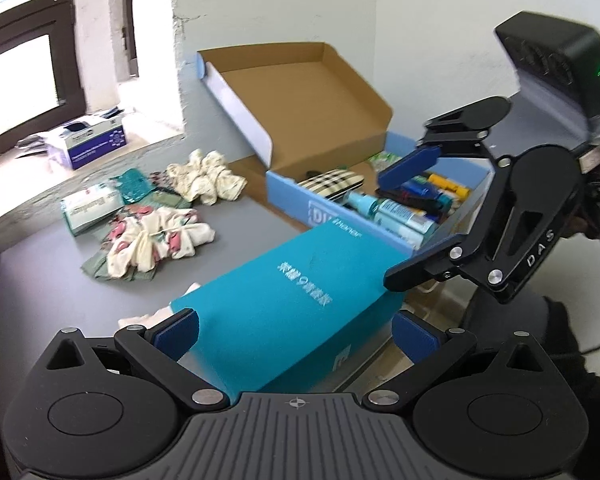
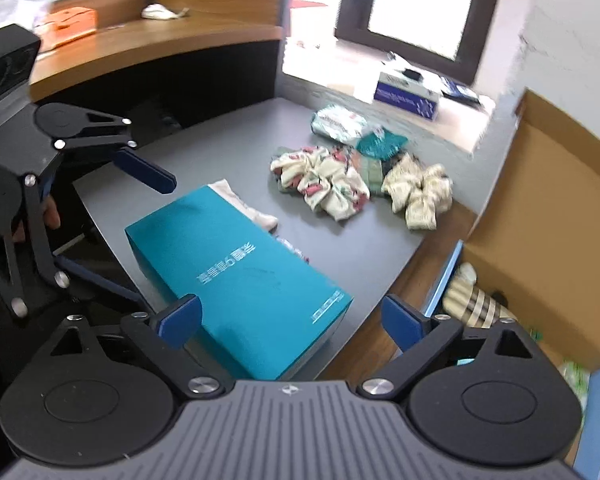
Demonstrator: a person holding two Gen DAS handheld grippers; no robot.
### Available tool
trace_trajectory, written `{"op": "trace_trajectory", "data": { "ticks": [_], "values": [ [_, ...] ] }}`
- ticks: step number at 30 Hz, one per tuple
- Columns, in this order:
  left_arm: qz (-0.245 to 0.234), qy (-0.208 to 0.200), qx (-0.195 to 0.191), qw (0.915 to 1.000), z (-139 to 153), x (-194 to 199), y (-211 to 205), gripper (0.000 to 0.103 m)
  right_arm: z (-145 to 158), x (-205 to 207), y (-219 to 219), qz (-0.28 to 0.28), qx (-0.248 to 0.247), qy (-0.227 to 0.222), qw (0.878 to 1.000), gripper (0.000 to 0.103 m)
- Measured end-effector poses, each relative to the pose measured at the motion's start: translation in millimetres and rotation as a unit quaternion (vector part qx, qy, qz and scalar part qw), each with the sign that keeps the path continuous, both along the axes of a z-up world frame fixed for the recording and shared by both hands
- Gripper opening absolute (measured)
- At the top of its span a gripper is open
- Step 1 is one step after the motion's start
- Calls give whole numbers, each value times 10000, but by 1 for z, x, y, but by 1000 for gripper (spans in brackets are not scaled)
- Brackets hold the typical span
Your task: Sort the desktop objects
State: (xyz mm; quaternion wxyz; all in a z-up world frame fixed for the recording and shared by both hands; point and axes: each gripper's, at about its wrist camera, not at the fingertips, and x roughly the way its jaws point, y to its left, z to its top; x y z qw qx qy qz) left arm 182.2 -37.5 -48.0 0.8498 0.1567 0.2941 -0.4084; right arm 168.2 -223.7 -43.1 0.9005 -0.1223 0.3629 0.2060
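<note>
A long teal box (image 1: 284,292) (image 2: 236,264) with white lettering lies flat on the grey table (image 1: 60,280). In the left wrist view my left gripper (image 1: 296,334) is open, its blue pads either side of the box's near end without pressing on it. My right gripper (image 2: 292,320) is open too, over the box's other end, and its right pad stands well clear of the box. Each gripper shows in the other's view, the right gripper (image 1: 404,224) and the left gripper (image 2: 128,228), both with jaws spread. A white cloth (image 1: 148,316) peeks out beside the box.
An open blue carton (image 1: 288,200) with a raised cardboard lid (image 1: 300,112) holds bottles (image 1: 400,216) and a checked pouch (image 1: 332,184). Two cloth bundles (image 1: 156,240) (image 1: 204,178), a tissue pack (image 1: 90,206) and a teal packet (image 1: 134,180) lie further back. A blue box (image 2: 406,94) sits on the sill.
</note>
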Motion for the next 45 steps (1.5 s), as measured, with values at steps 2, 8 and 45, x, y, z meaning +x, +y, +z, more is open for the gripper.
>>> {"op": "trace_trajectory", "data": {
  "ticks": [2,8,45],
  "values": [
    [87,-6,23,10000,1,-4,-1,103,-1,-3,2,-146,-2,-19,9999,100],
    [367,40,-89,9993,7,-17,3,103,0,-19,5,-469,-31,-163,9988,103],
    [3711,-967,-1464,9119,11,-131,46,103,-20,-136,51,-2746,433,-1789,9438,103]
  ]
}}
